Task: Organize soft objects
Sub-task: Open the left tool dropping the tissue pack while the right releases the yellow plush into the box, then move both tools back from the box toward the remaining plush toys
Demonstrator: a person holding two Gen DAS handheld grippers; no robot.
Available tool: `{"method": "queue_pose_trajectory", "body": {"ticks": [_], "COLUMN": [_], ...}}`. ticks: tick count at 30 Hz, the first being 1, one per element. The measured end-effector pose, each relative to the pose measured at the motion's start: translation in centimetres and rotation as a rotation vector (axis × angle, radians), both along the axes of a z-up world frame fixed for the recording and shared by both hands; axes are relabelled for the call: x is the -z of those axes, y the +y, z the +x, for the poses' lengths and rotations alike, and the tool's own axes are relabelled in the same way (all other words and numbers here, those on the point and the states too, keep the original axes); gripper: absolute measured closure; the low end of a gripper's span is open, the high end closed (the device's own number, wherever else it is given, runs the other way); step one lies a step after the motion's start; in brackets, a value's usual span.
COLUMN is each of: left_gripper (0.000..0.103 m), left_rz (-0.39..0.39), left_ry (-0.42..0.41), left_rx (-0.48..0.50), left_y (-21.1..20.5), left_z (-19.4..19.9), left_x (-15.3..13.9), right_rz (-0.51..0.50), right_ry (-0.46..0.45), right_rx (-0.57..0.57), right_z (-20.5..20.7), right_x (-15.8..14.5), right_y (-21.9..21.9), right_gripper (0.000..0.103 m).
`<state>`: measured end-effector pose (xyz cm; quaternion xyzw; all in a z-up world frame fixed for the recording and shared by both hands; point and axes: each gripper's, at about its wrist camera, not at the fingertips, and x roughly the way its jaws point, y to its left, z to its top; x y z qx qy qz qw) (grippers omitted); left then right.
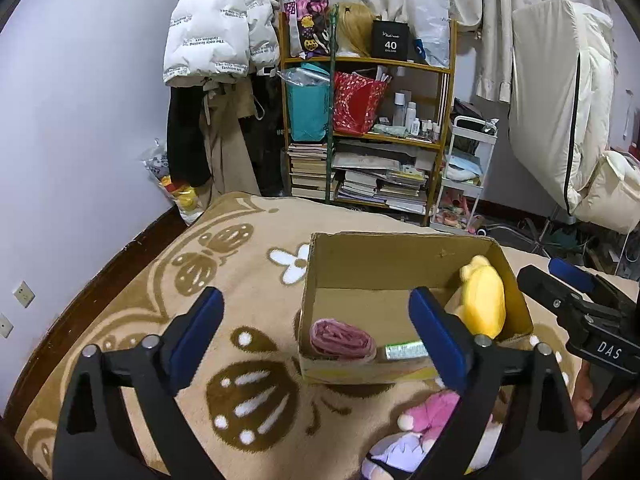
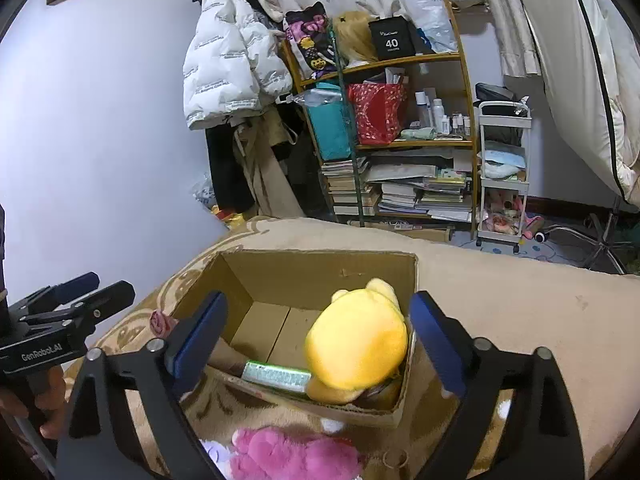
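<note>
An open cardboard box (image 1: pixel 400 256) (image 2: pixel 320 268) stands on the patterned blanket. Inside it are a yellow plush toy (image 1: pixel 482 296) (image 2: pixel 358 344) at the right side, a rolled pink cloth (image 1: pixel 342 340) and a green-and-white tube (image 1: pixel 406 350) (image 2: pixel 276 376). A pink plush toy (image 1: pixel 430 410) (image 2: pixel 296 456) and a purple-white plush (image 1: pixel 394 450) lie on the blanket in front of the box. My left gripper (image 1: pixel 316 328) is open and empty just short of the box. My right gripper (image 2: pixel 318 328) is open above the box, the yellow plush between its fingers but not touched.
A beige blanket (image 1: pixel 240 280) with brown and white patterns covers the bed. Beyond it stand a cluttered wooden shelf (image 1: pixel 368 120), a white trolley (image 1: pixel 464 172) and hanging coats (image 1: pixel 220 28). The right gripper shows in the left wrist view (image 1: pixel 580 308), the left in the right wrist view (image 2: pixel 72 300).
</note>
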<state>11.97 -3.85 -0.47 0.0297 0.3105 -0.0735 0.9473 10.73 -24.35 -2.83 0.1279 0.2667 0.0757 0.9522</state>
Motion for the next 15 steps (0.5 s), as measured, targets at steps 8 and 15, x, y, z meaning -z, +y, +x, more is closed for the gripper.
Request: {"method": "queue_pose_trajectory", "body": {"ticks": [8,15], "left_gripper": [0.006,0.006], "left_rz": [-0.004,0.014], "left_ry": [0.036,0.092], "left_rx": [0.020,0.023], "left_y": [0.9,0.7], "left_z": [-2.7,-4.6], "left_x": [0.0,0.5], "right_rz": [0.016,0.041], "right_ry": [-0.016,0.011], "right_rx": [0.028,0.054], "right_z": [-2.5,-4.5], "right_x": [-1.1,-1.2], "right_y": [-0.6,-1.0], "right_gripper": [0.000,0.000]}}
